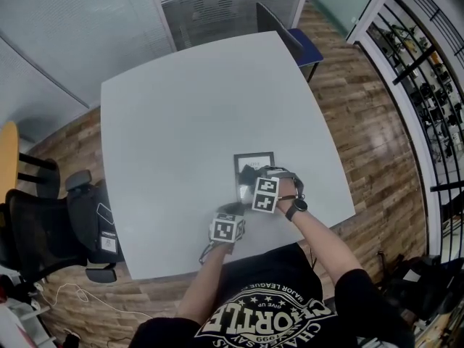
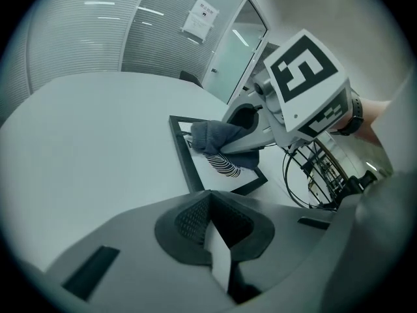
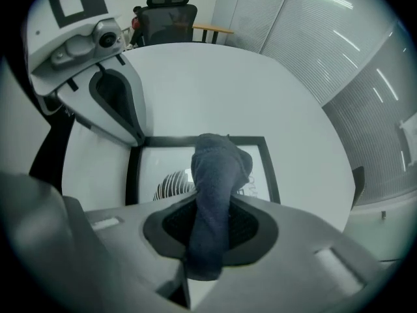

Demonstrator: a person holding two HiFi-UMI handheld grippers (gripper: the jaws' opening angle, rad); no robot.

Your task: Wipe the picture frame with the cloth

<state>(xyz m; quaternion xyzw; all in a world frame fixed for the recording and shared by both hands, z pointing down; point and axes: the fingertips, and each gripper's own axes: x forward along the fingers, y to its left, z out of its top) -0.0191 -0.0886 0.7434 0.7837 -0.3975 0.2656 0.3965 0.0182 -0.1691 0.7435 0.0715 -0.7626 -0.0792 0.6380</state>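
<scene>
Right gripper view shows the right hand-held gripper (image 3: 207, 240) clamping the cloth (image 3: 218, 168) on the picture frame (image 3: 169, 140).

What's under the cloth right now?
The picture frame: the cloth, pinched in the right gripper, rests on its print. Striped artwork shows beside it; whatever the cloth covers is hidden.

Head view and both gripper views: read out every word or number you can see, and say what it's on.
"MAJOR LEAGUE", "GIVE UP", "1999": upside down on the person's black T-shirt; its big word looks like "CHORTLE".
Picture frame: small print beside the striped drawing, partly under the cloth, too blurred to read.
Sheet on the glass wall: too small to read.
</scene>
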